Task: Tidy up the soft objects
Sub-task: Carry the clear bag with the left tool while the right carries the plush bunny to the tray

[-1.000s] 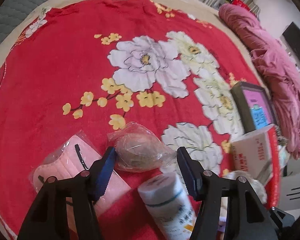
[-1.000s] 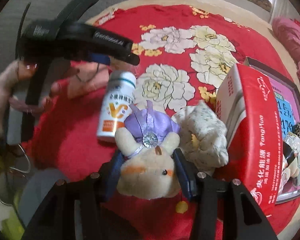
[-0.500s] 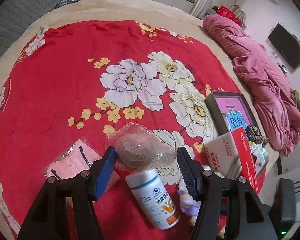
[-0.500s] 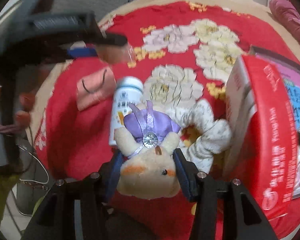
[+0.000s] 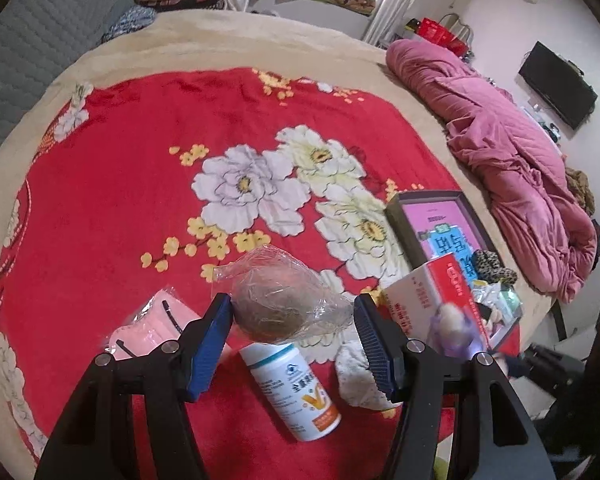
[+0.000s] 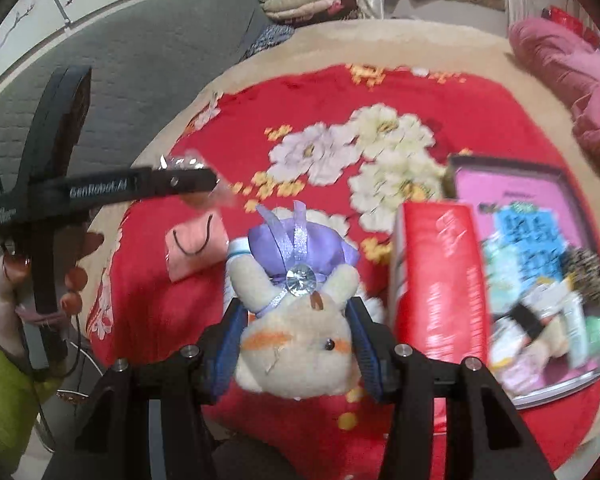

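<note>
My left gripper (image 5: 294, 322) is shut on a clear plastic bag with a brown fibrous ball (image 5: 278, 306) and holds it above the red floral blanket (image 5: 140, 184). My right gripper (image 6: 296, 340) is shut on a cream plush toy with a purple bow (image 6: 296, 304), also lifted; the toy shows blurred in the left wrist view (image 5: 454, 328). A pink mask packet (image 5: 152, 326) and a pale cloth scrunchie (image 5: 356, 376) lie on the blanket. The left gripper shows in the right wrist view (image 6: 192, 184).
A white pill bottle (image 5: 292, 390) lies on the blanket below the bag. A red-and-white carton (image 6: 436, 280) stands beside a dark tray (image 6: 452, 172) holding several small items. A pink quilt (image 5: 512, 176) lies along the bed's right side.
Both grippers have risen well above the blanket with their loads. The views have widened and more of the room shows.
</note>
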Tool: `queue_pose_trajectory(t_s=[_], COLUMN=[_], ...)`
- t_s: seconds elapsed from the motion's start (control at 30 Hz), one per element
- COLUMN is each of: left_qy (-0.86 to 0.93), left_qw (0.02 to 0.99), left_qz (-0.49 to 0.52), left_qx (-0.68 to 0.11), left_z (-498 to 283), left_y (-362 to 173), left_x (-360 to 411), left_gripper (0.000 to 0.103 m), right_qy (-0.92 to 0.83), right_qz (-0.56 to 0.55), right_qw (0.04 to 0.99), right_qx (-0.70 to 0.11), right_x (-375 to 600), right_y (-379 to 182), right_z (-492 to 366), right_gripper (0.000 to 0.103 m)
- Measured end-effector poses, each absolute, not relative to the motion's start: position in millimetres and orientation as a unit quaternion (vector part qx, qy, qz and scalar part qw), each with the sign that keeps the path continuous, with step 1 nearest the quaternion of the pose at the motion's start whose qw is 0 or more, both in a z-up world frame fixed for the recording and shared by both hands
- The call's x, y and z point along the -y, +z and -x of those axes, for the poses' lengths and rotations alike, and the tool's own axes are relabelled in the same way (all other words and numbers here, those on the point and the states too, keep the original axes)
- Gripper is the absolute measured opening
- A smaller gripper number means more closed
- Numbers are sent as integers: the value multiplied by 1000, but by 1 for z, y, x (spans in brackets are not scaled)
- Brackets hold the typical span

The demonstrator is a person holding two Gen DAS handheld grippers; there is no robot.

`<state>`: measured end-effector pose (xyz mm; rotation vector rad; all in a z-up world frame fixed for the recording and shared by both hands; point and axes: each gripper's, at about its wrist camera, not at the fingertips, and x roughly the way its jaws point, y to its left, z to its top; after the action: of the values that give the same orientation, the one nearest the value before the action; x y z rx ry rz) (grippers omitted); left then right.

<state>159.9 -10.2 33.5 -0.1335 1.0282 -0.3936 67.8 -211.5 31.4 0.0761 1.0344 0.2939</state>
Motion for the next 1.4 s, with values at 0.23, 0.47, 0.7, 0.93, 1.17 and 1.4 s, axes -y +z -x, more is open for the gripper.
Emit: queue_pose_trajectory(t_s=[0.23,0.47,0.7,0.93,1.17,1.4], left_qy=[-201,-222,-248,-273,-296,-310], left_qw=[854,856,857,854,848,849], left_qz=[54,46,35,26,18,2], left_qx=[-476,-465,-451,-443,-439,-427], left_z=[-143,-123,-103,-89,-76,-66], left_y=[57,81,110,131,144,153], left_x=[26,54,92,130,163,193], left_gripper=[64,64,64,64,64,64], right_qy=[110,77,23,-18,-32,-42], right_qz=[-16,-18,-24,-35,-42,-47], right_qw=[875,889,904,917,922,924], right_qx=[-470,-451,-426,-398,-384,-377], right_x=[231,265,318,363,384,400], right_y=[66,98,137,169,180,181], right_z=[-67,-59,-47,-31,-20,-11], right_gripper=[51,51,51,51,51,51])
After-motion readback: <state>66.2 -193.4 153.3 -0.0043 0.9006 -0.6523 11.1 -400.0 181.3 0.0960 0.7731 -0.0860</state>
